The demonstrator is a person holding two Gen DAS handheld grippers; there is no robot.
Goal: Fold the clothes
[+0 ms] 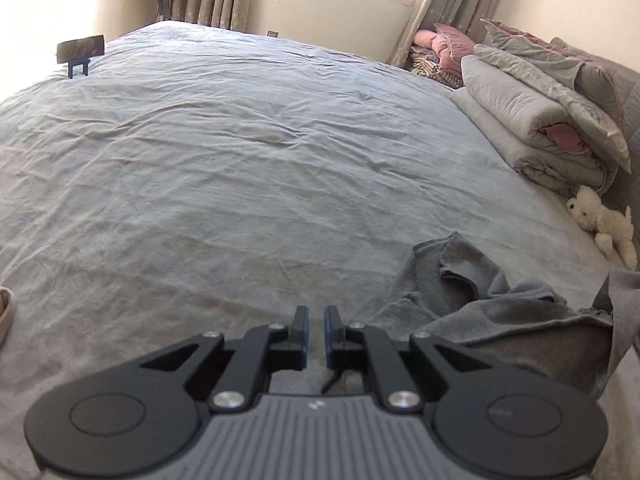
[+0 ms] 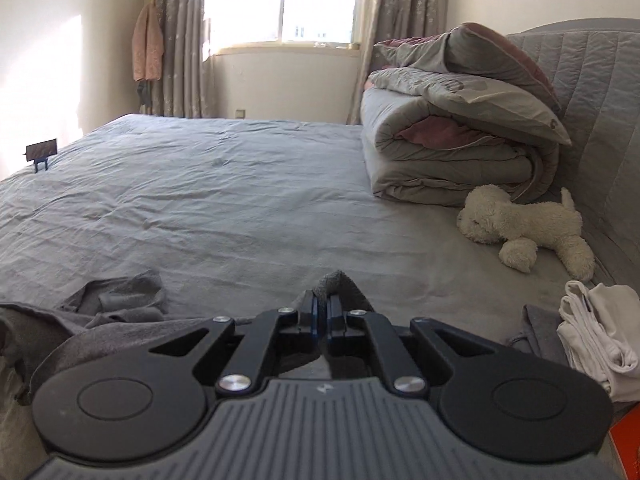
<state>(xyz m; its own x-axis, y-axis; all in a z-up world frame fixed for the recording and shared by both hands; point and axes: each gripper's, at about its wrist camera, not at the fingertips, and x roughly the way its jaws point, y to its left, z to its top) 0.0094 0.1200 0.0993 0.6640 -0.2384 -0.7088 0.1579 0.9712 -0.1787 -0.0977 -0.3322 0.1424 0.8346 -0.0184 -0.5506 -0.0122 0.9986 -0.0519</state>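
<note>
The grey garment (image 1: 500, 312) lies crumpled on the grey bed sheet (image 1: 240, 160) beside our left gripper (image 1: 316, 316), whose jaws stand slightly apart with nothing between them. We pinch a fold of that garment (image 2: 340, 280) in our right gripper (image 2: 322, 312), jaws nearly closed on the cloth. A folded duvet (image 2: 448, 168), a white plush dog (image 2: 520, 228) and folded white clothes (image 2: 596, 328) sit nearby.

Garment (image 1: 500, 312): plain dark grey. Bed (image 1: 240, 160) sheet: pale grey-blue. Plush dog (image 2: 524, 228): cream. Folded clothes (image 2: 596, 332): white. Curtains (image 2: 176, 40): grey-beige, small star print.
</note>
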